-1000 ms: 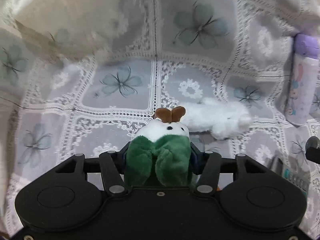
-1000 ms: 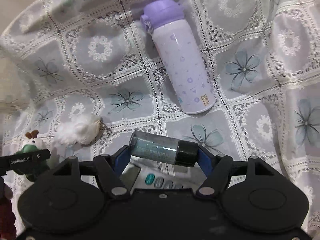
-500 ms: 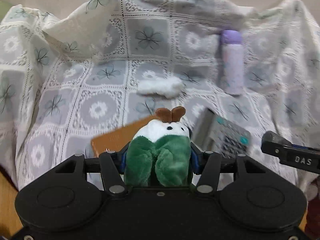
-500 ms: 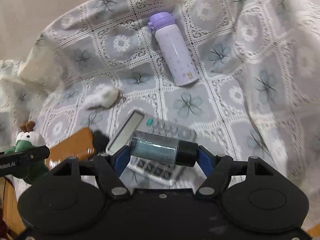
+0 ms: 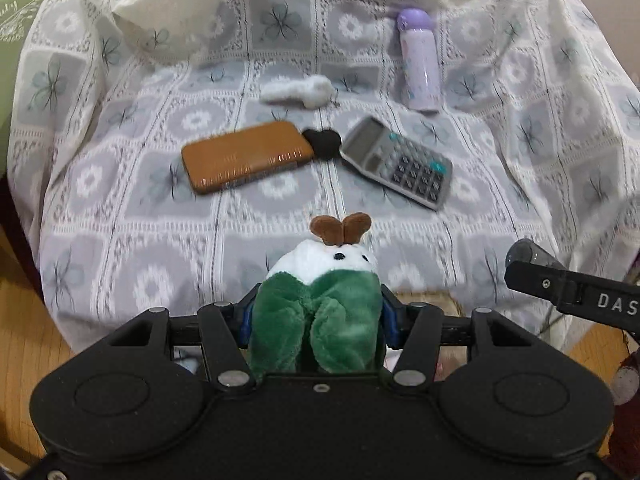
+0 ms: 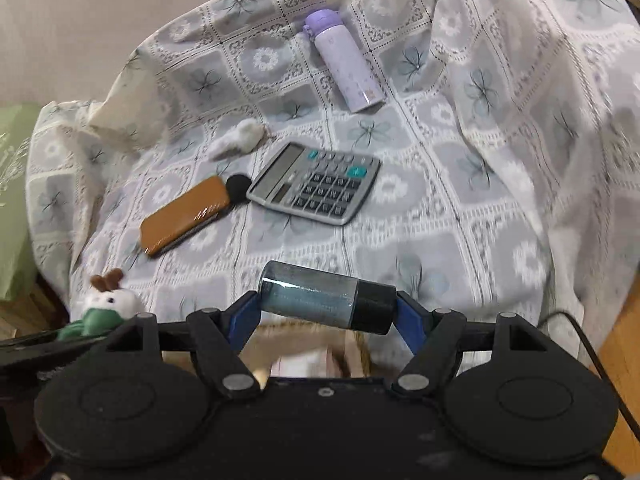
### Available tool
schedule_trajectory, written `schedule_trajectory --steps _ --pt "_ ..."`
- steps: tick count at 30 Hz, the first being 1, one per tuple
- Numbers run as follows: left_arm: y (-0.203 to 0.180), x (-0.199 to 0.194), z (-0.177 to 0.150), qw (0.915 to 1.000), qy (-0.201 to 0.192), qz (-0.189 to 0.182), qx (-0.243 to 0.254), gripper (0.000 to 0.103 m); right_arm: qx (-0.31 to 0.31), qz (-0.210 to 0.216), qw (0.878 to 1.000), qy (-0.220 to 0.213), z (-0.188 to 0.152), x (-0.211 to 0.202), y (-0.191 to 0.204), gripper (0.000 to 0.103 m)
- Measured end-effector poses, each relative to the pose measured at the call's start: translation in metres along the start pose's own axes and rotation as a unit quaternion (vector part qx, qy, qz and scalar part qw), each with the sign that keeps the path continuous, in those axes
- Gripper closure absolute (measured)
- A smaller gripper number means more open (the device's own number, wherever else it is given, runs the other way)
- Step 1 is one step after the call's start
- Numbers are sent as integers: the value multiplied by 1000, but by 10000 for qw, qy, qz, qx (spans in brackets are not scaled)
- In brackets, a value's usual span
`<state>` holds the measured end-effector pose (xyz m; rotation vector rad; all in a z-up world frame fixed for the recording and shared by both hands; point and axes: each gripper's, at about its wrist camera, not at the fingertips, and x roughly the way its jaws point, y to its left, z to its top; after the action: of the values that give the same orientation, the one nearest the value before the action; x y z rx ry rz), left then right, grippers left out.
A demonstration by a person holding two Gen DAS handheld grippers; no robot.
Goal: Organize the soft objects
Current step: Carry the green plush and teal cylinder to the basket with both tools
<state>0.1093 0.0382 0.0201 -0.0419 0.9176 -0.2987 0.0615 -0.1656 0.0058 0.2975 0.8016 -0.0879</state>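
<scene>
My left gripper (image 5: 319, 318) is shut on a small plush toy (image 5: 320, 258) with a green body, white head and brown antlers. It hangs over the near edge of the flowered cloth (image 5: 120, 208); the same plush (image 6: 106, 306) shows at the lower left of the right wrist view. My right gripper (image 6: 326, 308) is shut end to end on a glittery blue-grey vial (image 6: 308, 294) with a black cap. A white fluffy toy (image 5: 298, 90) lies further back on the cloth, apart from both grippers.
On the cloth lie a brown case (image 5: 246, 156), a black round piece (image 5: 324, 142), a grey calculator (image 5: 400, 164) and a purple flask (image 5: 418, 64). Wooden floor (image 5: 24, 320) shows below the cloth's front edge. A green cushion (image 5: 16, 40) sits at the left.
Both grippers have drawn back from the cloth with their loads still held. The case, calculator, flask and white toy now look smaller and farther, and the cloth's front edge has come into view.
</scene>
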Motion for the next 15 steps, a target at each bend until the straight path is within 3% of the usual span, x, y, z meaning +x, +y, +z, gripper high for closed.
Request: schedule_trajectory --steps 9,15 --pt "-8 -14 -45 9998 -51 139 -107 49 -126 141 9998 -35 -49 -39 1 32" --pt "-8 -2 -49 9995 11 245 -176 49 -377 125 9989 252 -69 -32 6 32"
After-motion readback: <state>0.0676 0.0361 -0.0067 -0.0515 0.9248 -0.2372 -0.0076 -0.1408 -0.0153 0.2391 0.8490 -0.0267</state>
